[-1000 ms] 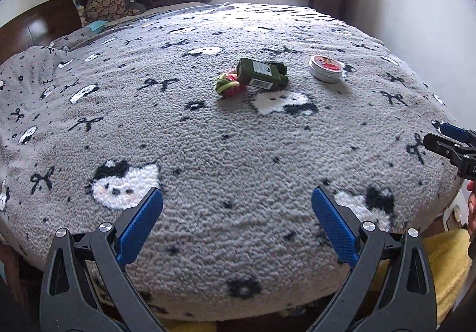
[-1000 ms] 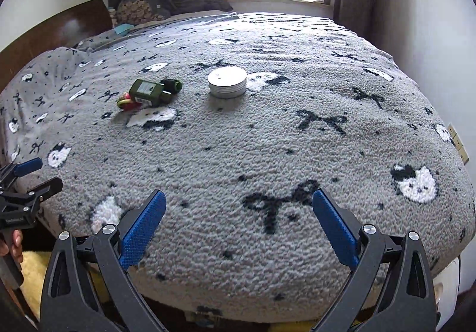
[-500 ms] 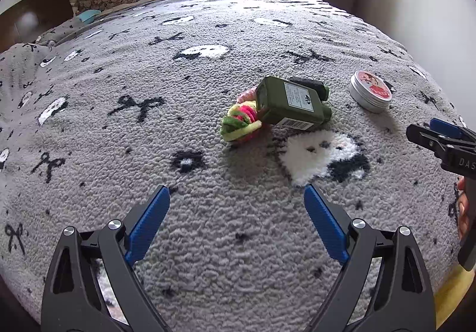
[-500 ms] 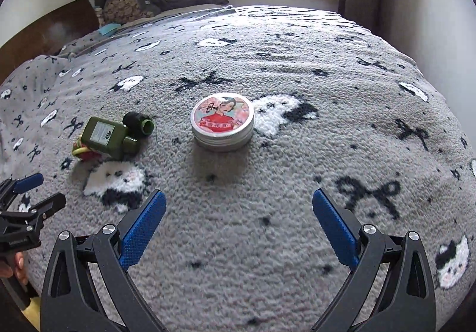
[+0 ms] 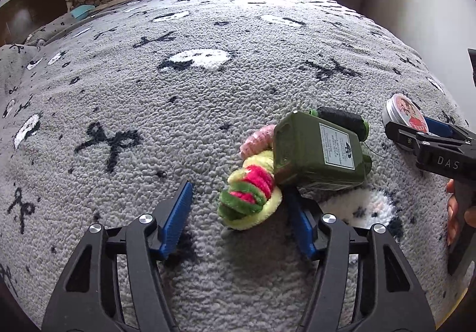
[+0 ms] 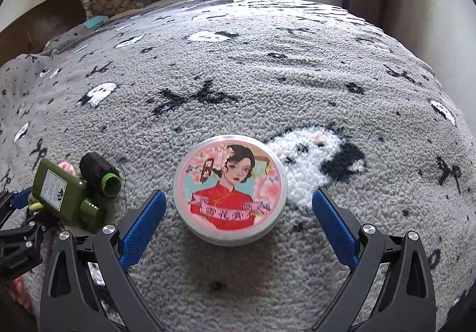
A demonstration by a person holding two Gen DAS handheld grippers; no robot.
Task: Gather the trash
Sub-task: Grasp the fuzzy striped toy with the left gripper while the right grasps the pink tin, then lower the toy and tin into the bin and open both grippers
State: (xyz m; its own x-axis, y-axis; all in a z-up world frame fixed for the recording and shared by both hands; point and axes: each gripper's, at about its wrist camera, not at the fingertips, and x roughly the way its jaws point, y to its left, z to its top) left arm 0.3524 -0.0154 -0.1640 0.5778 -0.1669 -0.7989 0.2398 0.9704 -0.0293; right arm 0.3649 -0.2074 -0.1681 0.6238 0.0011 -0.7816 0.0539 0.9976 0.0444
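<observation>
Left wrist view: my left gripper (image 5: pixel 238 216) points down at the bed (image 5: pixel 208 88), which carries a grey fleece blanket with black bows and white cat faces. Its jaws are closing, and the fluffy yellow, green and pink ring (image 5: pixel 248 198) lies between the blue pads; the right pad sits just beside the ring, the left pad stands apart from it, so nothing is gripped yet. At 1 o'clock from the ring, touching it, lies a green bottle (image 5: pixel 321 153) on its side, white label up. A pink fluffy piece (image 5: pixel 255 141) sits at 11 o'clock from the ring, and a spool of black thread (image 5: pixel 342 119) lies behind the bottle. At 3 o'clock, my right gripper (image 5: pixel 416 131) reaches toward the round tin (image 5: pixel 406 113).

Right wrist view: my right gripper (image 6: pixel 238 213) stands wide, its 2 blue pads on either side of the round tin (image 6: pixel 230 189), neither pad touching it. The tin rests flat on the bed (image 6: pixel 297 64), its lid showing a figure in red. At 9 o'clock lie the green bottle (image 6: pixel 61 192) and the spool of black thread (image 6: pixel 96 172).
</observation>
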